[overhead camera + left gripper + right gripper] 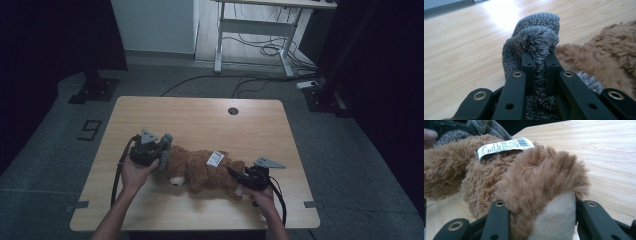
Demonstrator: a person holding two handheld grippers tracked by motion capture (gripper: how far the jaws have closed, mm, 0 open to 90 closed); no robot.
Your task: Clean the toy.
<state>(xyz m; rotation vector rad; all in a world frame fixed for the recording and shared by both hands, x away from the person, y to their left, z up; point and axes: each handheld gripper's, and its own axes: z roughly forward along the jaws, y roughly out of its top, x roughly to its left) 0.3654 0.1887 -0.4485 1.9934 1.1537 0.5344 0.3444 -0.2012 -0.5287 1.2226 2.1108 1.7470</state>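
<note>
A brown plush toy (200, 172) lies on its side across the wooden table (200, 115), with a white tag (215, 159) on its back. At its left end sits a grey fuzzy cloth piece (165, 147). My left gripper (162, 156) is shut on that grey cloth (536, 35), a fold of it pinched between the jaws of the left gripper (540, 58). Brown fur (604, 57) lies just to the right. My right gripper (237, 180) grips the toy's foot (544, 182), whose cream sole (556, 220) fills the gap between the jaws. The tag (504, 146) lies beyond it.
A round cable hole (233, 111) sits near the table's far edge. A white desk frame (260, 25) with floor cables stands behind. Black stand bases rest on the floor at the left (95, 90) and right (320, 97).
</note>
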